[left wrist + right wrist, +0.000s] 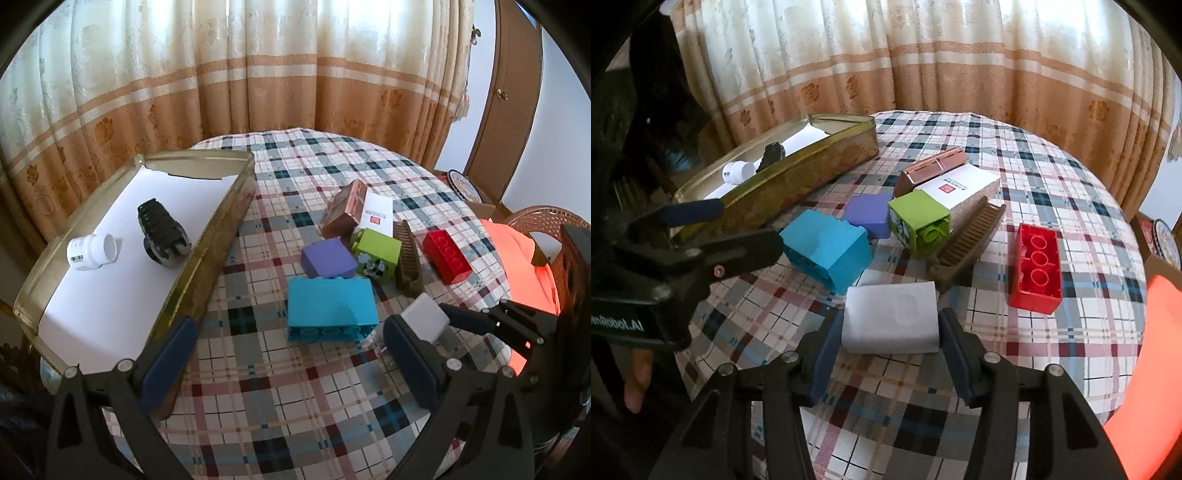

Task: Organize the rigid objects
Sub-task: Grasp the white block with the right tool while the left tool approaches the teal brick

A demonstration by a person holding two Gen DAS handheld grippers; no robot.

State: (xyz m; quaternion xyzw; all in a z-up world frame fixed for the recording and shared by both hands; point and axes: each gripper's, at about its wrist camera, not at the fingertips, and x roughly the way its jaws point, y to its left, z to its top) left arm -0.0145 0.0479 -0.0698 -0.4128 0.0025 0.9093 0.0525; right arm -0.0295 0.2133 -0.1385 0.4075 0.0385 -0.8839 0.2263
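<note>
My right gripper point(890, 325) is shut on a white block point(892, 317) that rests low on the plaid tablecloth, its pads pressing both sides. The left wrist view shows the same white block point(424, 319) at the right. My left gripper point(291, 350) stands wide open, holding nothing. A blue brick point(332, 310) lies just ahead, near its right fingertip, and its left finger is by the gold tin point(229, 206). Inside the tin lie a white bottle point(92, 251) and a black object point(162, 232). Behind the blue brick sit a purple block point(328, 258), a green block point(376, 251), a brown comb point(406, 258) and a red brick point(447, 254).
A copper box point(347, 210) and a white box point(376, 214) lie further back on the round table point(332, 158). An orange cloth point(517, 258) covers a wicker chair point(546, 218) at the right. Curtains hang behind. A person's hand point(635, 384) shows at the lower left.
</note>
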